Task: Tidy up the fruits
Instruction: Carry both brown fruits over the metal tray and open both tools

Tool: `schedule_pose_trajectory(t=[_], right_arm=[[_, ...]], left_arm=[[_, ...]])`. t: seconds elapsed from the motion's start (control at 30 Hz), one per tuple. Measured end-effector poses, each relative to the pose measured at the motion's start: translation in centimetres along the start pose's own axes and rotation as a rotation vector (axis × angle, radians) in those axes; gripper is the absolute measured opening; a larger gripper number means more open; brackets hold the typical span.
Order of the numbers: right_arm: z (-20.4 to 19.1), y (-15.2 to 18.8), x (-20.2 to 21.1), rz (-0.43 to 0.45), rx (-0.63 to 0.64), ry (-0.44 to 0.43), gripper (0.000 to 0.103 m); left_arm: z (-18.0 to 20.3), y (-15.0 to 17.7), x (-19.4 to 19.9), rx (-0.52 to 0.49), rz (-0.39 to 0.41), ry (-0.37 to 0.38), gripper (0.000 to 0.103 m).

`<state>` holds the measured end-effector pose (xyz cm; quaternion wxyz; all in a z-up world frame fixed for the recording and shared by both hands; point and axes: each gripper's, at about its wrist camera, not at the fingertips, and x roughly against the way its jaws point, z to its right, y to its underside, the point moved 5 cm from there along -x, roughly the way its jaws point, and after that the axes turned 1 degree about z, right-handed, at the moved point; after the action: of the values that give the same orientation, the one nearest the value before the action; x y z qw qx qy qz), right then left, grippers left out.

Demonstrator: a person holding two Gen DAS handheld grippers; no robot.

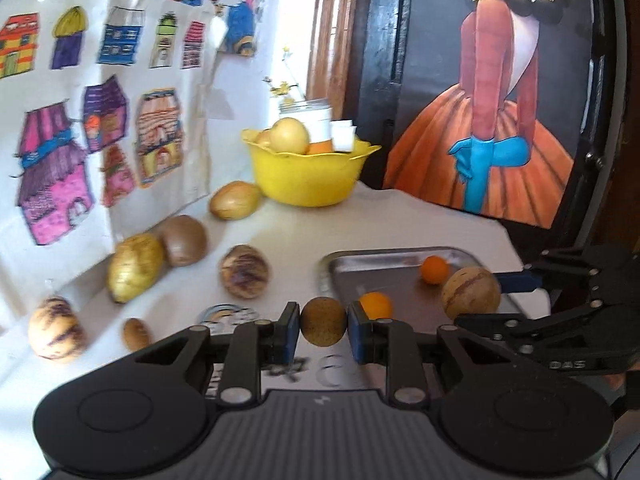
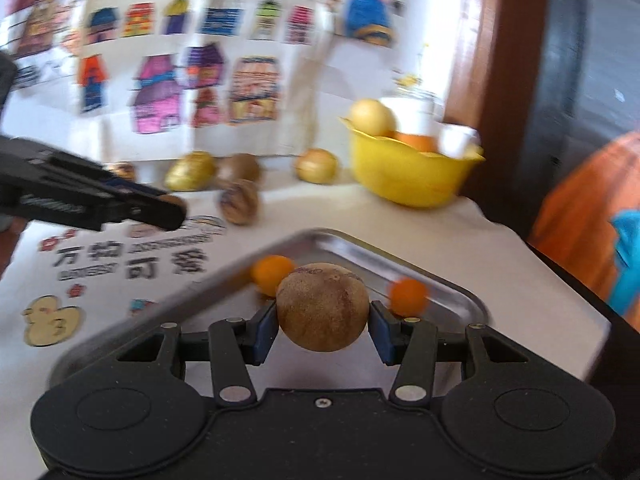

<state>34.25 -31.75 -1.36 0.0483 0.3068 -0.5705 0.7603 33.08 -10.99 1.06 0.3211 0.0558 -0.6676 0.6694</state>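
Right gripper [image 2: 323, 320] above "万物可爱" mat [image 2: 132, 260]

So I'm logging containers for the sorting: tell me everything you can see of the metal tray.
The metal tray is a shallow, silvery, shiny rectangle with rounded corners and a raised rim, lying flat on the white table near its right edge. Two small orange fruits sit inside it. The right tongs hold a tan striped fruit above it. The yellow bowl stands apart, behind it.

On the tabletop [image 1: 304, 232], the tray [image 1: 344, 268] lies right of the scattered fruits [image 1: 244, 272]; the bowl [image 1: 308, 176] stands behind, fruit inside.
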Motion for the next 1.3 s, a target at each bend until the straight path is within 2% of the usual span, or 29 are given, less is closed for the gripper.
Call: schedule_pose_trajectory(t=[0.13, 0.27, 0.7, 1.3], right_arm=[[2.2, 0.7, -0.3, -0.005, -0.066, 0.07, 0.051], [3.4, 1.3, -0.8, -0.015, -0.091, 0.103, 0.051], [3.5, 1.6, -2.8, -0.043, -0.114, 0.088, 0.051], [3.4, 1.8, -3.2, -0.06, -0.122, 0.09, 0.053]], left_arm=[[1.9, 0.6, -1.2, 0.057, -0.014, 0.029, 0.028], [3.3, 1.3, -2.7, 0.092, -0.051, 0.037, 0.028], [4.4, 2.9, -5.0, 0.105, -0.109, -0.001, 0.028], [4.2, 3.2, -5.5, 0.119, -0.119, -0.016, 0.029]])
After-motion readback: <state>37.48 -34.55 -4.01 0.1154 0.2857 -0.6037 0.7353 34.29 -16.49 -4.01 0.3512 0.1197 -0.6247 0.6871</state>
